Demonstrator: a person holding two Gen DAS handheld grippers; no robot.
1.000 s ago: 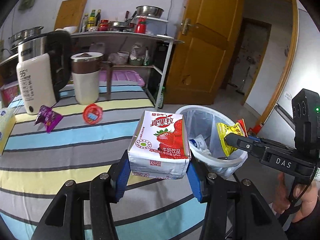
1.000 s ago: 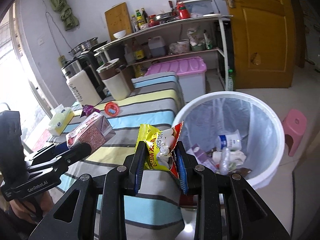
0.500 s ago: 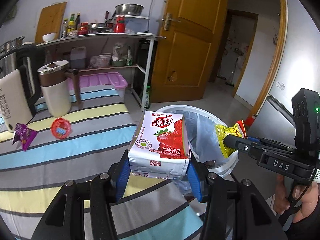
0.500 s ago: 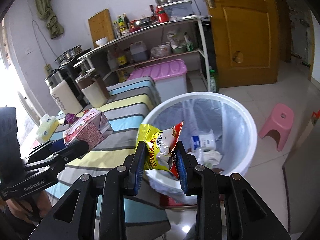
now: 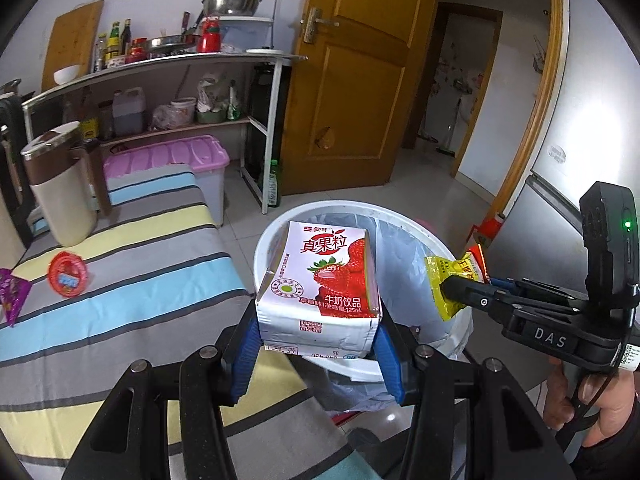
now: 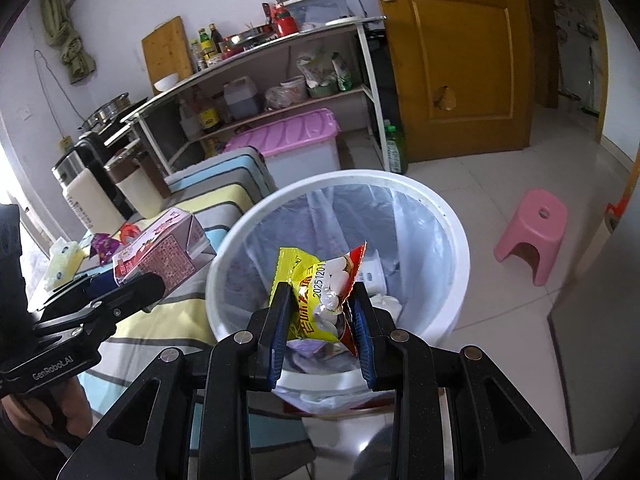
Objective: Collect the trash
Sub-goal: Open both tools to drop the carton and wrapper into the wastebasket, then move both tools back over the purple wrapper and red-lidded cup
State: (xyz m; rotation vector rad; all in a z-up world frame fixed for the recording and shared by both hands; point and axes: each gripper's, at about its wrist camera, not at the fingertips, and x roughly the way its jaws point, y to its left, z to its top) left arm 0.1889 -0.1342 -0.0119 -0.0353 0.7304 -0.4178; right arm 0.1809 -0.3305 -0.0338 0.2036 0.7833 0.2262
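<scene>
My left gripper [image 5: 318,344] is shut on a strawberry milk carton [image 5: 320,280] and holds it over the near rim of the white trash bin [image 5: 280,220]. My right gripper [image 6: 320,320] is shut on a yellow and red snack wrapper [image 6: 320,292], held above the open bin [image 6: 452,224]. The bin has a clear liner and some trash in the bottom. The carton [image 6: 160,252] also shows at the left of the right wrist view. The wrapper [image 5: 448,284] shows at the right of the left wrist view.
The striped table [image 5: 132,280] holds a red round lid [image 5: 67,278] and a purple wrapper [image 5: 12,292]. A cream jug [image 5: 60,188] stands at its far end. A pink stool [image 6: 532,236] and a pink-lidded box [image 6: 288,140] stand on the floor.
Both grippers have moved from above the table toward the bin with their loads. The carton and the wrapper now hang over the bin's opening.
</scene>
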